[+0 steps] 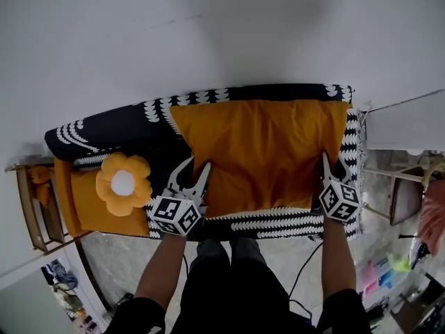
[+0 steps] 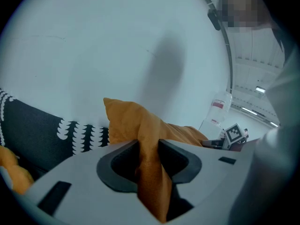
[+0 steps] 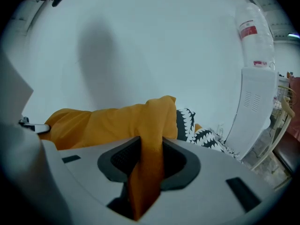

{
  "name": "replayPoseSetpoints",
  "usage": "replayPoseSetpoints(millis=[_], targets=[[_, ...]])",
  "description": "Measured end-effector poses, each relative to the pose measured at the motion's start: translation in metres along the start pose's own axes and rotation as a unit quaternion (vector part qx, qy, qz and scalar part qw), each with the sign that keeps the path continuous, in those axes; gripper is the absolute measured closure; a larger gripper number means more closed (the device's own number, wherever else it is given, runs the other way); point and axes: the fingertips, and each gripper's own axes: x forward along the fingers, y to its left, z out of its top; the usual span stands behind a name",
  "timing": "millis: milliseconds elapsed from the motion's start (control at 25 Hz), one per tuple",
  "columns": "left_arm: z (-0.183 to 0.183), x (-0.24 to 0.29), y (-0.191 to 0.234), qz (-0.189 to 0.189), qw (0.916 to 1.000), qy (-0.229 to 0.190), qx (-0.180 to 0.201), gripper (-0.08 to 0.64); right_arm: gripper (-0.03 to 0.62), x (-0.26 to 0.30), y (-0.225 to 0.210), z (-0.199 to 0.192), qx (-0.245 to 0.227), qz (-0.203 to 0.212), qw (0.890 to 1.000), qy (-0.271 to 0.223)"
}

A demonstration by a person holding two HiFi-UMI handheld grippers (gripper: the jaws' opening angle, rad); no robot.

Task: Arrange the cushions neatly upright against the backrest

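Both tools are engaged on the same item. The left gripper [image 2: 150, 159] has its jaws closed nearly together on a pinched fold of the large orange cushion [image 1: 264, 152] at the near left corner. The right gripper [image 3: 146, 159] is clamped the same way on the near right corner, and fabric fills the narrow gap between the pads in each gripper view. The cushion spans the right part of the sofa [image 1: 125, 136], over its black throw with the white leaf print. Its far edge lies up at the top of the backrest [image 1: 208, 94], by the white wall [image 1: 208, 33]; its near edge is at the seat front. A flower-shaped cushion [image 1: 123, 183] lies flat on the seat to the left, untouched, just beside the left gripper. Step in hand, as judged: stand the big cushion up against the backrest. To do it well, raise both corners together and at equal height so the top edge stays level. Tip the body back until it leans on the backrest, then seat the bottom edge in the crease. Each grip is only a fold of cover, so avoid jerks that could slip it. Let go only once the cushion stands unaided. The flower cushion presumably comes next.
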Motion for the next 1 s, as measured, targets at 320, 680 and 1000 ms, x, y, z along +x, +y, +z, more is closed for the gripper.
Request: replayPoseSetpoints(millis=[320, 680, 1000], targets=[[0.014, 0.044, 0.011, -0.011, 0.9998, -0.017, 0.0, 0.392, 0.443, 0.03, -0.015, 0.032, -0.012, 0.003, 0.999, -0.043], [-0.015, 0.077, 0.032, 0.002, 1.0, -0.002, 0.006, 0.366, 0.42, 0.065, -0.035, 0.017, -0.036, -0.011, 0.998, -0.049], [-0.092, 0.095, 0.043, 0.051, 0.9886, 0.14, 0.024, 0.334, 0.392, 0.078, -0.055, -0.039, -0.012, -0.041, 0.999, 0.013]])
